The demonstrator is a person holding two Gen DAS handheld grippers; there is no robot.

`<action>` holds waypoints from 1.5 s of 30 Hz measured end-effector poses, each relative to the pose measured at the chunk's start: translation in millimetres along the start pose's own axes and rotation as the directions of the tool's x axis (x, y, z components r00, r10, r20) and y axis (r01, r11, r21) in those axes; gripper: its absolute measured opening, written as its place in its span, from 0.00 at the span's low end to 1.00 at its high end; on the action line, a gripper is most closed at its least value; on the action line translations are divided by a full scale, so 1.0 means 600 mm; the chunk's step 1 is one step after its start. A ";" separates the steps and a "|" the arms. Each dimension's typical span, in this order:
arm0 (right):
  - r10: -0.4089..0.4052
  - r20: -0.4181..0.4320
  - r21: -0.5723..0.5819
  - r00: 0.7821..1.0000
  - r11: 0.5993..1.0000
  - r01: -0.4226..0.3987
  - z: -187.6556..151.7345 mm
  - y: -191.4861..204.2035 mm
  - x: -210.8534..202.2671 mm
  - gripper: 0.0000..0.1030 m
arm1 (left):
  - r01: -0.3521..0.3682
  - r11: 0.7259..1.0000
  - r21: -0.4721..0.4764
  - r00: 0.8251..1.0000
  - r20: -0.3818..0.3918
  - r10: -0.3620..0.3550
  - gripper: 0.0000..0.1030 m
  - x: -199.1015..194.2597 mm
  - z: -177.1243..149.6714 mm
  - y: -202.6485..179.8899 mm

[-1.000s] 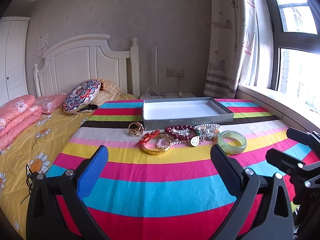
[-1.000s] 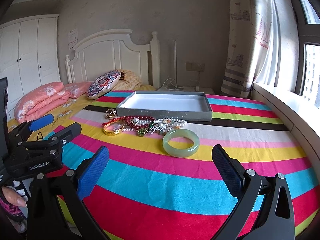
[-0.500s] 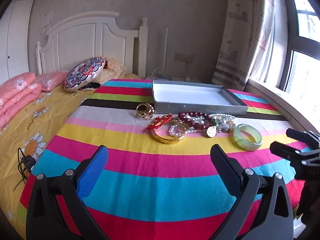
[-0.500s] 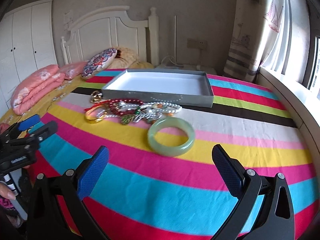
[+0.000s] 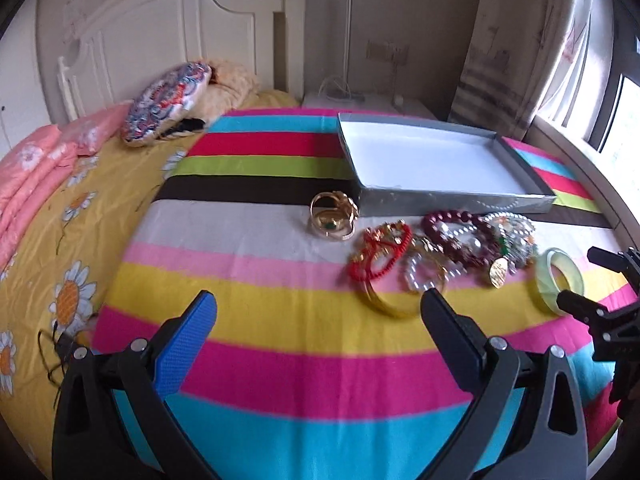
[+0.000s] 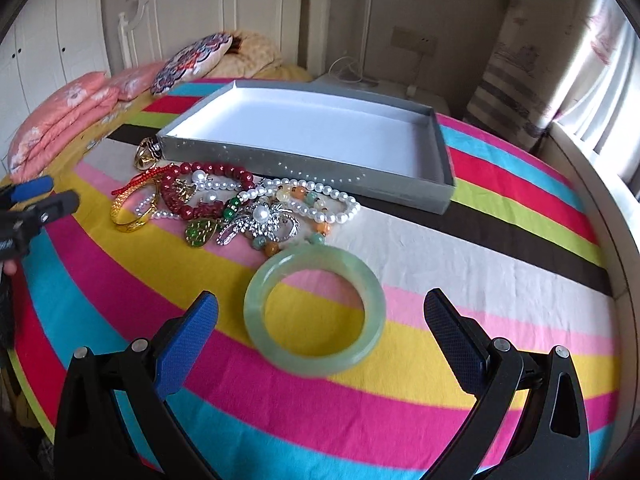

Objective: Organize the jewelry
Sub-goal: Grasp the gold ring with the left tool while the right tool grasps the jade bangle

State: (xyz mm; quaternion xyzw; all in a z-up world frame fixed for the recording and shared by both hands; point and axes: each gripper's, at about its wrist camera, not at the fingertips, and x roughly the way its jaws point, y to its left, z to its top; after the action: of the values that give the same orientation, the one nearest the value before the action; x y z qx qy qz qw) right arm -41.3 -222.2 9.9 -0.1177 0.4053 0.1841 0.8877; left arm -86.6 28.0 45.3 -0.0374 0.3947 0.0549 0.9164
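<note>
A pale green jade bangle (image 6: 315,311) lies on the striped cloth just ahead of my open, empty right gripper (image 6: 320,316); the bangle also shows in the left wrist view (image 5: 559,281). A pile of jewelry (image 6: 224,204) with red beads, pearls, a gold bangle and a silver brooch lies beyond it, in front of an empty grey box (image 6: 312,128) with a white inside. My left gripper (image 5: 320,320) is open and empty, short of a gold bangle (image 5: 390,300) and red bracelet (image 5: 380,254). Gold rings (image 5: 333,216) lie by the box (image 5: 440,160).
The striped cloth (image 5: 280,360) covers a bed with a yellow daisy sheet (image 5: 68,240), pink quilts (image 5: 36,168) and a patterned cushion (image 5: 168,104) at the left. A white headboard (image 5: 160,40) stands behind. A window ledge (image 6: 600,184) runs along the right.
Both grippers have moved forward and lower toward the jewelry. The green bangle now sits close between the right gripper's fingers. Both stay open.
</note>
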 end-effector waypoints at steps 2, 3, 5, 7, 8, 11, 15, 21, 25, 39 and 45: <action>0.009 -0.018 0.005 1.000 1.000 -0.009 0.007 -0.003 0.012 0.96 | -0.013 1.000 0.004 1.000 -0.010 0.013 0.98 0.027 0.022 0.004; 0.016 -0.024 0.010 1.000 1.000 -0.015 0.010 -0.004 0.017 0.96 | -0.006 1.000 0.003 1.000 -0.011 0.006 0.98 0.037 0.030 0.005; 0.035 -0.030 0.016 0.999 0.999 -0.034 0.013 -0.005 0.024 0.96 | 0.009 1.000 0.000 1.000 -0.010 -0.009 0.97 0.056 0.046 0.005; 0.039 -0.034 0.018 0.999 0.999 -0.039 0.013 -0.005 0.030 0.96 | 0.018 1.000 0.007 1.000 -0.006 -0.018 0.97 0.077 0.063 0.003; 0.043 -0.037 0.019 0.998 0.999 -0.042 0.013 -0.005 0.032 0.96 | 0.019 1.000 0.012 1.000 -0.005 -0.019 0.93 0.084 0.068 0.002; 0.056 -0.047 0.033 0.997 0.998 -0.055 0.013 -0.010 0.039 0.91 | 0.043 0.999 0.021 0.999 -0.022 -0.043 0.89 0.112 0.086 0.000; 0.054 -0.068 0.034 0.996 0.998 -0.051 0.015 -0.010 0.048 0.83 | 0.080 0.997 0.011 0.995 -0.053 -0.080 0.78 0.135 0.096 0.000; 0.058 -0.058 0.029 0.997 0.998 -0.056 0.008 -0.008 0.044 0.76 | 0.109 0.993 0.037 0.992 -0.062 -0.107 0.39 0.147 0.081 -0.006; 0.061 -0.050 0.020 0.997 0.998 -0.060 0.003 -0.009 0.040 0.75 | 0.112 0.993 0.042 0.992 -0.054 -0.110 0.38 0.145 0.075 -0.007; 0.074 0.032 0.070 0.997 0.995 -0.076 -0.003 -0.024 0.014 0.75 | 0.055 0.997 0.053 0.997 0.042 -0.057 0.38 0.088 0.055 -0.018; 0.074 0.060 0.095 0.995 0.992 -0.079 -0.004 -0.031 0.006 0.75 | 0.040 0.999 0.033 0.995 0.093 -0.043 0.38 0.060 0.056 -0.011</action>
State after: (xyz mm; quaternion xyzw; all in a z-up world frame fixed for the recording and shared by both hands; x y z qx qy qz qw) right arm -33.4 -239.0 6.7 -0.0534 0.3930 0.2014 0.8956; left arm -37.2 28.0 42.6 -0.0289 0.3513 0.0315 0.9353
